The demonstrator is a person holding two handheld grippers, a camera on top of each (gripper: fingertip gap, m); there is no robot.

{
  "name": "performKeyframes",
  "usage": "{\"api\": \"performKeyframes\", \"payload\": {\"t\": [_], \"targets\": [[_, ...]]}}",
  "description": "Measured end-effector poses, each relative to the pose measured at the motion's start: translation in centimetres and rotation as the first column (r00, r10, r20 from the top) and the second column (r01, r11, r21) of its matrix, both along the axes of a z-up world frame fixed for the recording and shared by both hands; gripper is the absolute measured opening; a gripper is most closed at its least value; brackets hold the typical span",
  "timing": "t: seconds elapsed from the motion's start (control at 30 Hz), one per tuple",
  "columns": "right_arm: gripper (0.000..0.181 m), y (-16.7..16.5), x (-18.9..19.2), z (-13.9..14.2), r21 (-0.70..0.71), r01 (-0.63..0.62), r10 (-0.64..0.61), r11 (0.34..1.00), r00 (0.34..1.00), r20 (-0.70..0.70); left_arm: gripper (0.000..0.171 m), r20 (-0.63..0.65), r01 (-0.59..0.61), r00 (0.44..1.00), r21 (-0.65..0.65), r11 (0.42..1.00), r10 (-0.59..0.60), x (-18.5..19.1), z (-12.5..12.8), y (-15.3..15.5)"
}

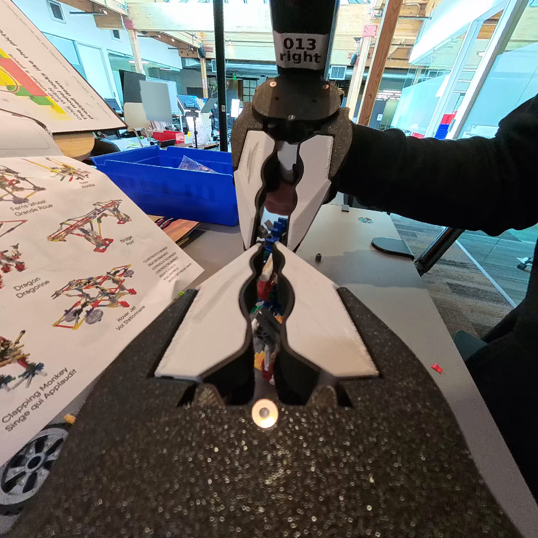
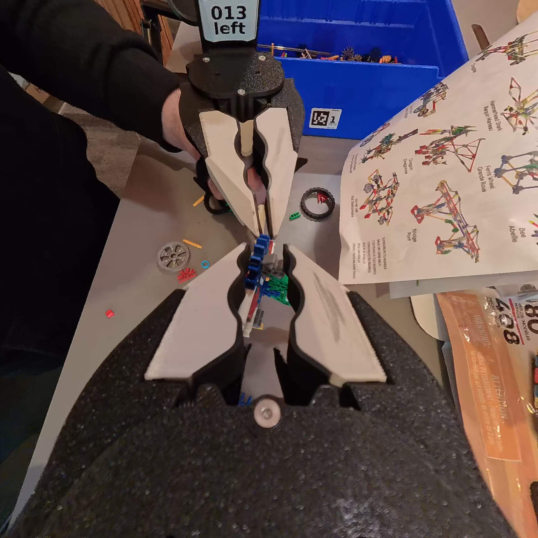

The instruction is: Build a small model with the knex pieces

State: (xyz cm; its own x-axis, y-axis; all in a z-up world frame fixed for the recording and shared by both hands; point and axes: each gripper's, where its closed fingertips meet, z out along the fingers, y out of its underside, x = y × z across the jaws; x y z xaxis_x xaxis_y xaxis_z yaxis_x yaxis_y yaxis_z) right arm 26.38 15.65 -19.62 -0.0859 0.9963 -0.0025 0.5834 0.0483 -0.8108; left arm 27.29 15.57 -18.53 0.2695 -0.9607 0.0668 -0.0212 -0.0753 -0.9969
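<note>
Left tool (image 1: 266,247) pinches a white rod (image 2: 261,216), right tool (image 2: 266,250) grips the toy assembly (image 2: 259,270) at frame centre; skewed pushing could pop joints apart.

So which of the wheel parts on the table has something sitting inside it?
The black tyre ring near the instruction sheet: a red piece lies inside it. The grey spoked wheel has none.

An open-plan office workspace (timber beams (image 1: 163,17), glass partitions (image 1: 477,96)), with desks and monitors (image 1: 192,102) behind a grey table (image 1: 378,276).

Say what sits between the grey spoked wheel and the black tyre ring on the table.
In the right wrist view, between the grey wheel and black tyre: the left gripper's fingers and a yellow rod.
</note>
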Motion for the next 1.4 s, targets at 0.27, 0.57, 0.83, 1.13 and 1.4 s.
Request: {"api": "performKeyframes", "payload": {"t": [0.27, 0.57, 0.83, 1.13, 1.4], "targets": [[0.022, 0.2, 0.1, -0.1, -0.008, 0.022, -0.022, 1.000, 1.000, 0.008, 0.002, -0.025, -0.014, 1.000, 0.007, 1.000, 0.014, 0.0, 0.0, 0.2], [0.022, 0.5, 0.2, -0.2, 0.021, 0.100, -0.101, 0.995, 0.993, 0.057, 0.000, -0.014, -0.017, 1.000, -0.010, 1.000, 0.017, 0.0, 0.1, 0.3], [0.028, 0.7, 0.3, -0.5, 0.104, 0.204, -0.220, 0.973, 0.960, 0.176, 0.000, -0.016, -0.015, 1.000, -0.010, 1.000, 0.015, 0.3, 0.1, 0.3], [0.007, 0.5, 0.0, -0.5, 0.120, 0.226, -0.245, 0.967, 0.953, 0.178, 0.000, -0.029, 0.000, 1.000, -0.016, 1.000, 0.000, 0.4, 0.2, 0.3], [0.008, -0.1, 0.2, -0.5, 0.071, 0.206, -0.214, 0.976, 0.965, 0.150, 0.007, -0.052, -0.005, 0.999, -0.090, 0.996, 0.000, -0.9, 0.4, 0.3]]}}
